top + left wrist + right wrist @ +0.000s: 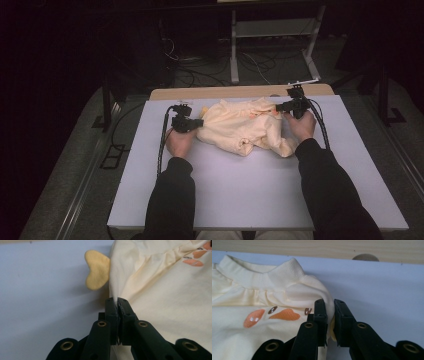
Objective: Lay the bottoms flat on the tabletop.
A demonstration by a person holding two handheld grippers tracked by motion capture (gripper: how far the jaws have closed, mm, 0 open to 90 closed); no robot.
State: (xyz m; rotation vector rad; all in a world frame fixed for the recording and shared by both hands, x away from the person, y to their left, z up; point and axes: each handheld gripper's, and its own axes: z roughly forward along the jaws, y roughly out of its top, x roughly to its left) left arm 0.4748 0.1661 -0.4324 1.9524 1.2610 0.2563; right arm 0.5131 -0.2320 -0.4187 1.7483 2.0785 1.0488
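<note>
Both tools are clamping the cream sweatshirt (245,127) near the desk's (240,190) far edge: left tool (117,301) gripping its side edge, right tool (329,305) pinching what is probably the shoulder, likely for spreading it flat.

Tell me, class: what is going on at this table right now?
A person at a white table is handling a pale yellow shirt with a hand-held gripper in each hand. The left hand-held gripper is shut on the shirt's edge, near a small heart-shaped flap. The right hand-held gripper is shut on a fold of cloth beside the ribbed collar. The shirt lies crumpled between them, not yet spread flat, with its orange print facing up.
</note>
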